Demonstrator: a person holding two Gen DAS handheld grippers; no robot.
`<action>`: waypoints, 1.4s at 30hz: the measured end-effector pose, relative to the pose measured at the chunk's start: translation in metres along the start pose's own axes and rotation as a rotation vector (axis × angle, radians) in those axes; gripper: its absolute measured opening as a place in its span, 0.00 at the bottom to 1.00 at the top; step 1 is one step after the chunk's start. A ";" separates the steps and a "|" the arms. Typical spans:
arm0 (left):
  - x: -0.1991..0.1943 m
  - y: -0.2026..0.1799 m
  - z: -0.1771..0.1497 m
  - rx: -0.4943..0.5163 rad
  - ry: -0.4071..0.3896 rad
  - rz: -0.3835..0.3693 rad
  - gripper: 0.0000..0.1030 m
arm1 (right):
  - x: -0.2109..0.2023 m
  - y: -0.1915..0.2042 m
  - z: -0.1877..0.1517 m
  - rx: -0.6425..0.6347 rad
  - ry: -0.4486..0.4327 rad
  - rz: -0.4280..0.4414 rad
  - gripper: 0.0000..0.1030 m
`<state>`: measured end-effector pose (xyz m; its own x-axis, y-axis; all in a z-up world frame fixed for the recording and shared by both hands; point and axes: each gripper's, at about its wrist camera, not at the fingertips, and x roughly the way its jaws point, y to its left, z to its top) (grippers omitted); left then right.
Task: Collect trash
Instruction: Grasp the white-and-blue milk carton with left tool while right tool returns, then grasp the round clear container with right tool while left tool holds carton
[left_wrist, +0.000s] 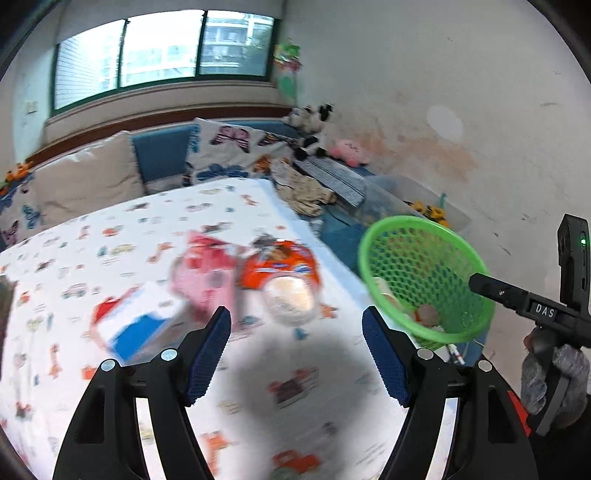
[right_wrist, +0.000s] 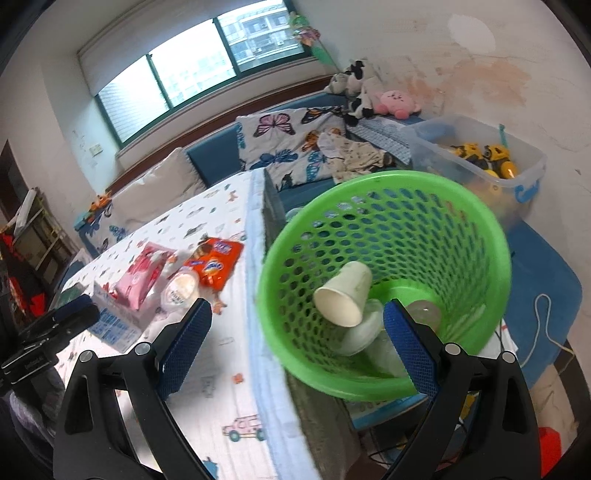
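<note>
Legible text: one item only. In the left wrist view, at the right edge of the frame, white capital letters "D A S" stand on a small plate on the black body of the right gripper (left_wrist: 476, 282). Orange snack packet (right_wrist: 216, 264), centre left of the right wrist view: a blue and white logo patch shows, lettering too blurred to read. White and blue box (right_wrist: 116, 321), lower left of that view: blue print along its side, not legible. Clear storage bin (right_wrist: 532, 181), upper right: blue letters on its front wall, cut off and unreadable.
</note>
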<state>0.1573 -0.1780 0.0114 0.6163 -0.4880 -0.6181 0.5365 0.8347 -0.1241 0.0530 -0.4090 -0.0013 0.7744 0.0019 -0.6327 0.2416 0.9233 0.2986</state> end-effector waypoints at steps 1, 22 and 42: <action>-0.005 0.006 -0.002 -0.004 -0.008 0.013 0.69 | 0.001 0.004 0.000 -0.008 0.002 0.005 0.91; 0.016 0.103 -0.028 0.002 0.042 0.118 0.75 | 0.030 0.074 0.005 -0.115 0.055 0.069 0.91; 0.022 0.094 -0.026 0.029 0.009 0.077 0.49 | 0.064 0.106 -0.001 -0.191 0.109 0.070 0.91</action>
<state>0.2061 -0.1041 -0.0338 0.6512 -0.4197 -0.6323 0.5039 0.8621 -0.0534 0.1275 -0.3108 -0.0106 0.7153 0.1003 -0.6916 0.0663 0.9754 0.2101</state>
